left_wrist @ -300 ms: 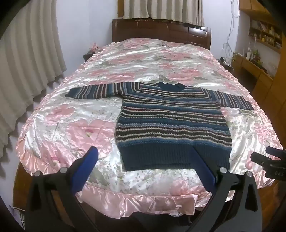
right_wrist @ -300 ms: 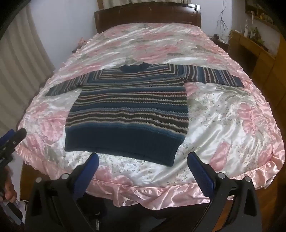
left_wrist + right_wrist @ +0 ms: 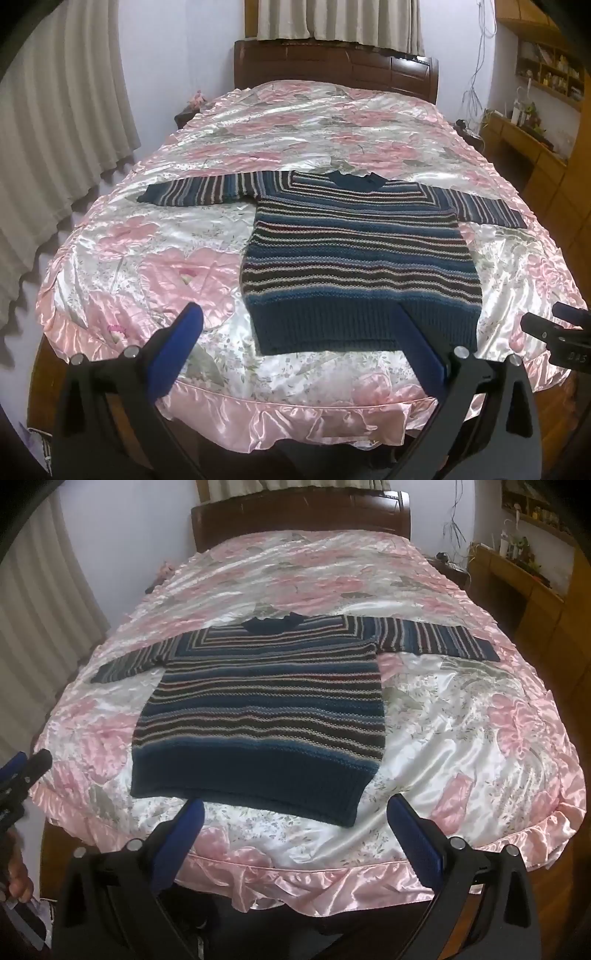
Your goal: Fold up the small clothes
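Sweater of dark blue knit with pale and maroon stripes (image 3: 360,254) lay spread flat and face up on the shiny pink floral satin bedspread (image 3: 155,258), in the near half of the bed. Its collar pointed toward the dark wooden headboard (image 3: 332,70) and its plain ribbed hem lay toward the foot of the bed, just short of the frilled edge. Body ran head to foot, while both sleeves stretched straight out sideways, so the widest line was cuff to cuff, across the bed.

Folding looked not yet begun: no part was turned over. The left gripper (image 3: 295,347) hung above the foot edge with its blue-padded jaws wide apart and nothing between them, aimed around the hem's left corner. The right gripper (image 3: 295,830) matched it, spread wide and empty, aimed just beyond the hem's right corner.

My judgement is that this was the approach step. A sensible next move would call for lowering each gripper to a sleeve or hem corner, pinching only the knit rather than the slippery satin beneath, then carrying it across the body.
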